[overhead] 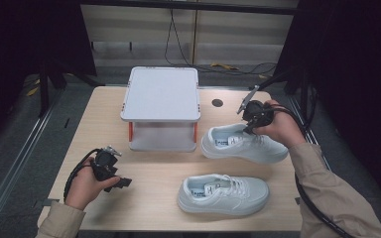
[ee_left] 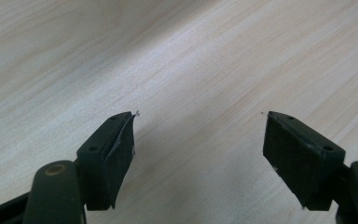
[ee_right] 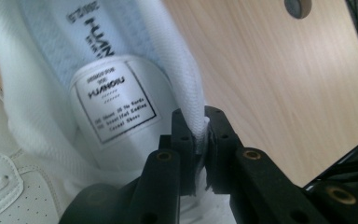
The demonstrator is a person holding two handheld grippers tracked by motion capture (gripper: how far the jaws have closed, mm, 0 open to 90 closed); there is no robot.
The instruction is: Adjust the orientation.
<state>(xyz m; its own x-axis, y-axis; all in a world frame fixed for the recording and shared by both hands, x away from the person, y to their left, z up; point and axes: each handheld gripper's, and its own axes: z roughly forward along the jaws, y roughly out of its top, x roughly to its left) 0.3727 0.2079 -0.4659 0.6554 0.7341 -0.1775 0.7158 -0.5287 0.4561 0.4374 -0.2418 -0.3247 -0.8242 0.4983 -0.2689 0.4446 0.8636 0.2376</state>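
2 white sneakers lie on the wooden table (overhead: 158, 198). At about 3 o'clock, the right gripper (overhead: 250, 130) pinches the collar edge of the far sneaker (overhead: 243, 144); the right gripper view shows its jaws (ee_right: 202, 140) clamped on the padded rim beside the insole label. The near sneaker (overhead: 223, 194) sits free at 5 o'clock. Over at 8 o'clock, the left gripper (overhead: 123, 183) rests above bare tabletop, jaws spread wide with nothing between them. A white 2-tier stand (overhead: 160, 94) sits at 12 o'clock.
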